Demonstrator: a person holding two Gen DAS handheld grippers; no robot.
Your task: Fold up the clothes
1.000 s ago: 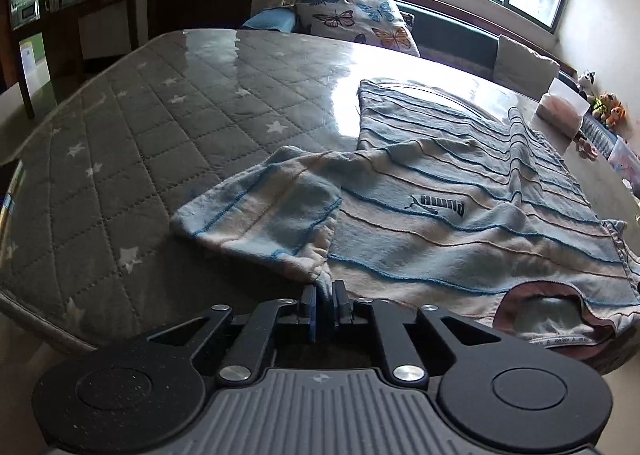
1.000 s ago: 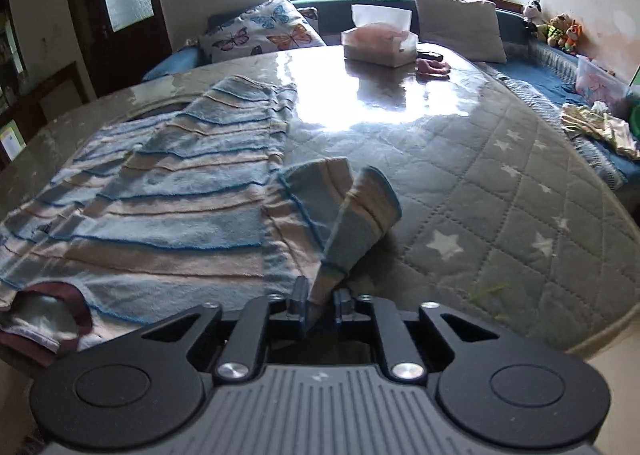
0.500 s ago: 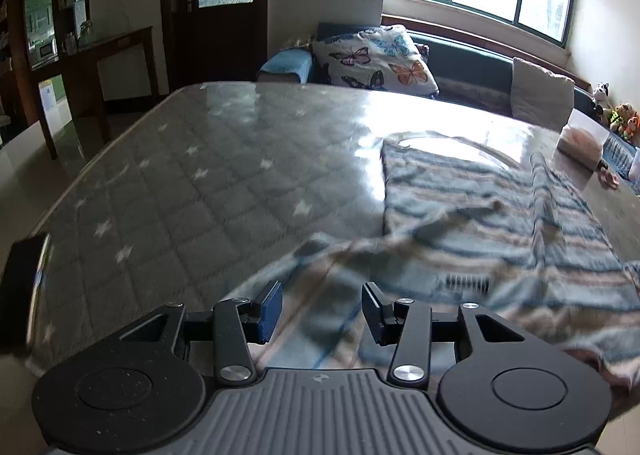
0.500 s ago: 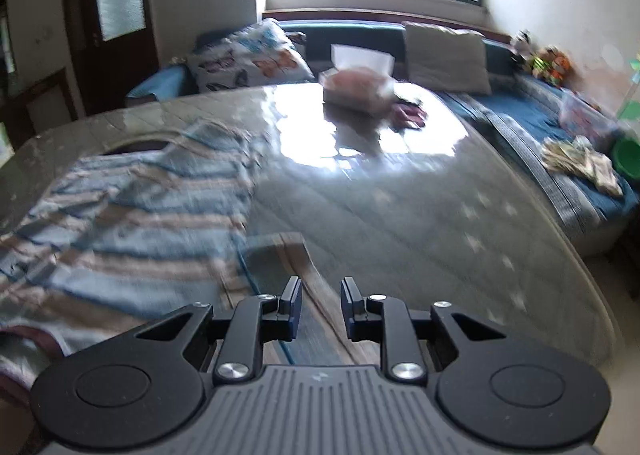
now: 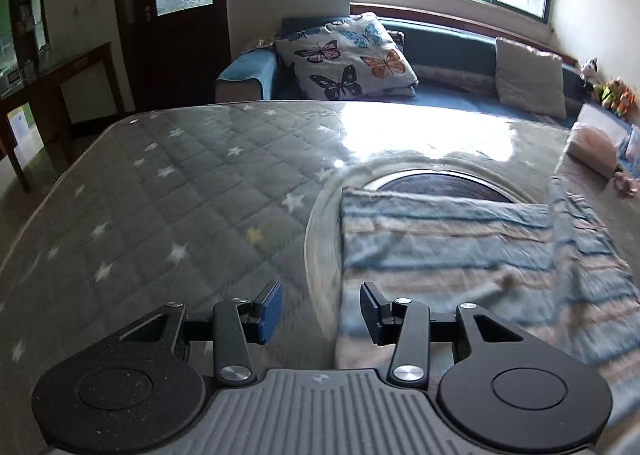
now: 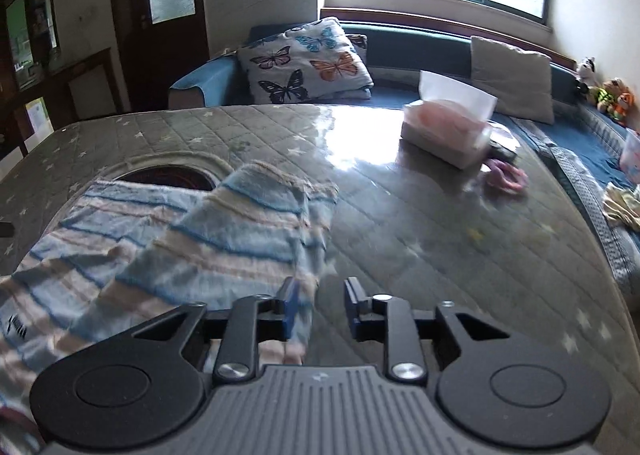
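Observation:
A blue, white and tan striped shirt (image 5: 472, 255) lies flat on the quilted star-print table cover (image 5: 180, 195), with its hem toward the far side. My left gripper (image 5: 320, 309) hovers open over the shirt's left edge, nothing between its fingers. In the right wrist view the same shirt (image 6: 140, 255) has a sleeve (image 6: 260, 227) folded inward across its body. My right gripper (image 6: 318, 307) stands open just above that sleeve's right edge, holding nothing.
A tissue box (image 6: 448, 135) and a pink item (image 6: 506, 175) sit on the far right of the table cover (image 6: 440, 255). A butterfly pillow (image 5: 344, 55) and a plain cushion (image 5: 528, 75) rest on the bench behind. A dark round opening (image 5: 440, 183) shows beyond the shirt's hem.
Both grippers were shut on the sleeves a second ago. They have let go, opened, and moved forward over the table; the sleeves now lie folded onto the shirt.

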